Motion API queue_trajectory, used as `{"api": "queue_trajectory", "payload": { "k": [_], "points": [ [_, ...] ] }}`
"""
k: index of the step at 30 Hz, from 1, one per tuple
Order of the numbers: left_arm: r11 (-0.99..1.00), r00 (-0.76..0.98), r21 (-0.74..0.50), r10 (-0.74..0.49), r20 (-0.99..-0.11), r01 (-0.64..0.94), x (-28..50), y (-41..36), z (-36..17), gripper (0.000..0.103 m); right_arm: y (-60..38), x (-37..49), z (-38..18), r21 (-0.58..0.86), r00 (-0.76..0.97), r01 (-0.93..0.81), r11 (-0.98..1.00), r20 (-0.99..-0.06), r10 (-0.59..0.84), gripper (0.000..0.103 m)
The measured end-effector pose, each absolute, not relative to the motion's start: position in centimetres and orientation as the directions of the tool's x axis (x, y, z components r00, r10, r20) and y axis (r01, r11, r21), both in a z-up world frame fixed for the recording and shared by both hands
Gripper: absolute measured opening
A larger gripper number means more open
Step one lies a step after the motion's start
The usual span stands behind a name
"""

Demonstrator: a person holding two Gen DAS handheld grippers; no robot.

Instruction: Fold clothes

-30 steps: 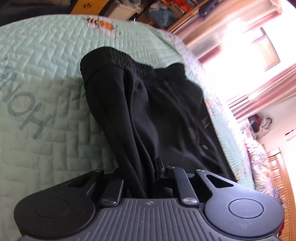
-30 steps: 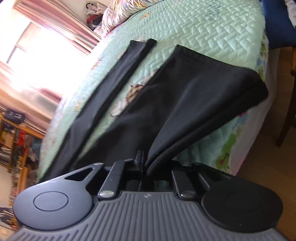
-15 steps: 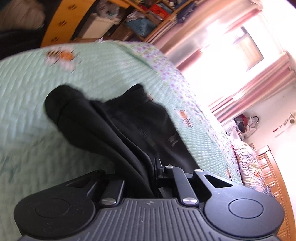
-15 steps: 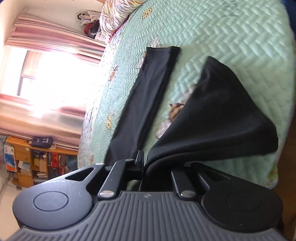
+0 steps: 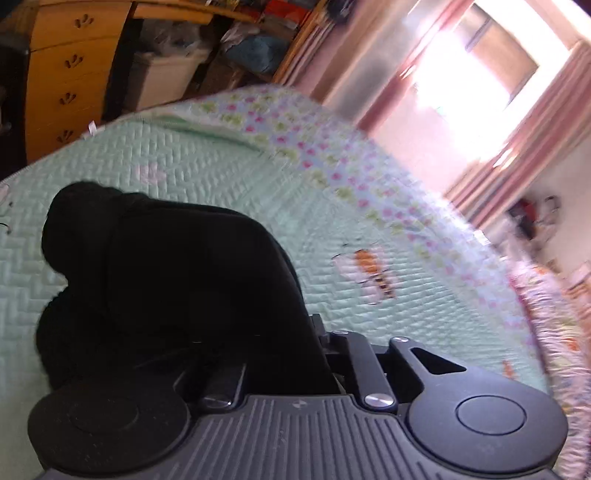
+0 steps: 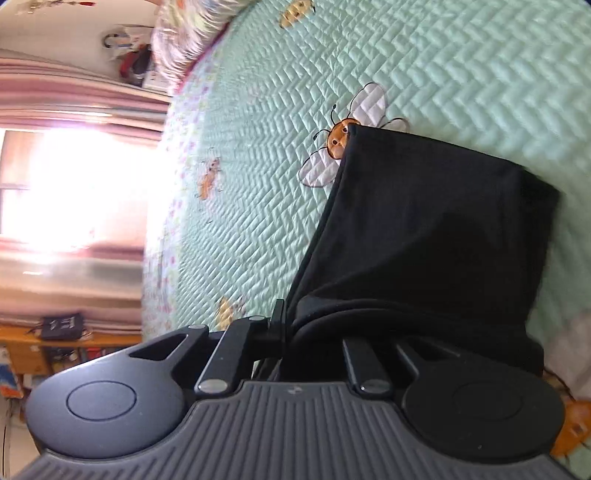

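A pair of black trousers (image 5: 177, 280) hangs bunched from my left gripper (image 5: 295, 347), which is shut on the fabric near the waistband; the cloth drapes over the left finger and hides it. In the right wrist view the trouser leg end (image 6: 424, 229) falls as a folded black panel from my right gripper (image 6: 306, 325), which is shut on it. Below both lies the mint-green quilted bedspread (image 5: 207, 166) (image 6: 461, 74) with bee prints.
A wooden chest of drawers (image 5: 70, 74) and cluttered shelves stand beyond the bed's end. A bright window with pink curtains (image 5: 491, 77) (image 6: 74, 184) lights the room. A floral pillow (image 6: 192, 33) lies at the head of the bed.
Both grippers have swung the trousers up and over the bed. The spread-out legs and waistband seen a second ago now hang bunched, and the second leg is out of the right view.
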State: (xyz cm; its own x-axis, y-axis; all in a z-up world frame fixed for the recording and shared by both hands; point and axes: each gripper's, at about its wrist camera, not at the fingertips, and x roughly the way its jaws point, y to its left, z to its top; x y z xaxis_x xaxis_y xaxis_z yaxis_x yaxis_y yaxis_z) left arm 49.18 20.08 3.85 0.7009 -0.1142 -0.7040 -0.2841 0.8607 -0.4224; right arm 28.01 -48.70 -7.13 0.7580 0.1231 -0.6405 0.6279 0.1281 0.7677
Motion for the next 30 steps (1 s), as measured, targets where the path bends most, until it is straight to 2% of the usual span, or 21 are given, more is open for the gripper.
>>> {"api": "queue_trajectory", "payload": {
  "k": [2,4,6,9,11,13,16,19,22,23,26,28,29,30],
  "points": [
    [0.881,0.642,-0.360,-0.087,-0.762,-0.308,53.0,19.4,1.3,0.024,-50.2,31.5,-9.6,0.737,0.722,0.662,0.136,-0.676,0.149,0.036],
    [0.889,0.649,-0.354,-0.089,-0.756,-0.291,54.4,19.4,0.5,0.026,-51.0,33.2,-11.4,0.741,0.725,0.652,0.159,-0.671,0.155,0.036],
    [0.899,0.662,-0.343,-0.084,-0.745,-0.272,55.4,19.5,0.3,0.045,-51.7,33.8,-12.8,0.753,0.732,0.639,0.157,-0.658,0.179,0.035],
    [0.904,0.676,-0.323,-0.053,-0.735,-0.280,55.3,20.2,0.7,0.056,-53.3,33.5,-14.0,0.796,0.763,0.603,0.053,-0.596,0.250,0.036],
    [0.895,0.679,-0.341,-0.061,-0.732,-0.287,54.8,21.0,1.0,0.062,-54.0,32.8,-14.2,0.816,0.787,0.577,-0.040,-0.542,0.297,0.042],
    [0.885,0.688,-0.372,-0.085,-0.721,-0.280,53.6,21.5,1.1,0.062,-54.2,32.3,-13.6,0.835,0.803,0.546,-0.070,-0.498,0.329,0.048],
    [0.885,0.700,-0.396,-0.121,-0.704,-0.245,50.5,21.3,0.9,0.067,-54.1,32.1,-12.6,0.856,0.810,0.512,-0.068,-0.455,0.369,0.070],
    [0.903,0.704,-0.393,-0.165,-0.690,-0.174,45.6,19.9,0.1,0.069,-54.3,31.7,-10.9,0.853,0.807,0.517,-0.074,-0.456,0.375,0.071],
    [0.914,0.713,-0.391,-0.199,-0.673,-0.113,39.9,18.7,-1.1,0.071,-55.6,30.4,-8.5,0.891,0.852,0.443,-0.101,-0.383,0.358,0.073],
    [0.915,0.719,-0.392,-0.206,-0.663,-0.099,38.1,18.5,-1.5,0.071,-56.3,29.8,-7.6,0.903,0.867,0.418,-0.102,-0.363,0.343,0.078],
    [0.920,0.742,-0.385,-0.203,-0.639,-0.080,33.1,17.9,-2.6,0.073,-58.2,27.2,-5.4,0.924,0.896,0.381,0.003,-0.371,0.244,0.086],
    [0.920,0.760,-0.381,-0.186,-0.623,-0.088,30.2,17.6,-3.1,0.073,-58.0,25.8,-4.3,0.885,0.862,0.435,0.165,-0.462,0.207,0.086],
    [0.917,0.768,-0.386,-0.174,-0.616,-0.103,28.9,17.5,-3.4,0.078,-57.3,24.9,-4.0,0.860,0.850,0.446,0.250,-0.494,0.182,0.086],
    [0.915,0.768,-0.389,-0.170,-0.617,-0.110,27.8,17.2,-3.8,0.081,-56.0,23.8,-3.9,0.846,0.861,0.422,0.326,-0.486,0.147,0.086]
  ]
}}
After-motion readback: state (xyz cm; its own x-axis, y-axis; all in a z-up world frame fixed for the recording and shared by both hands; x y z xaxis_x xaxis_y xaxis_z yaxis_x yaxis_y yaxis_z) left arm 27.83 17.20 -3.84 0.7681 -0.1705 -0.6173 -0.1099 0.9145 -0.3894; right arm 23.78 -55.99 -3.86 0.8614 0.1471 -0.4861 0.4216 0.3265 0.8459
